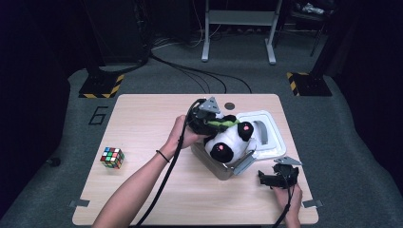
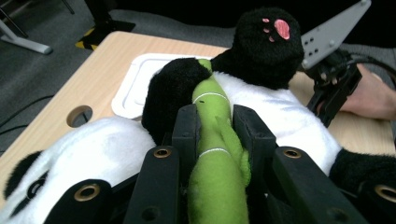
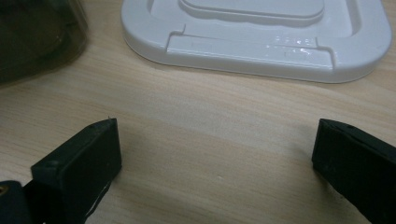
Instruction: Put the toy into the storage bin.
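Left gripper point(image 2: 214, 128) clamped panda plush's point(image 1: 227, 142) green bamboo point(image 2: 212, 140), lowering it into box point(image 1: 216, 166); right gripper point(image 3: 215, 149) idle, jaws wide apart, near lid point(image 3: 261, 42); next likely release, then lid on

worktop point(image 1: 142, 190): pale wood, round hole near far edge | colour cube point(image 1: 112, 157): near left edge | white lid point(image 1: 273, 137): flat, right of middle | box point(image 1: 216, 166): at centre, beside lid | right gripper point(image 1: 266, 179): low over near right part

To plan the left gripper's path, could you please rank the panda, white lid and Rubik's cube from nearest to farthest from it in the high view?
1. Panda: held in left gripper.
2. White lid: just right.
3. Rubik's cube: far left.
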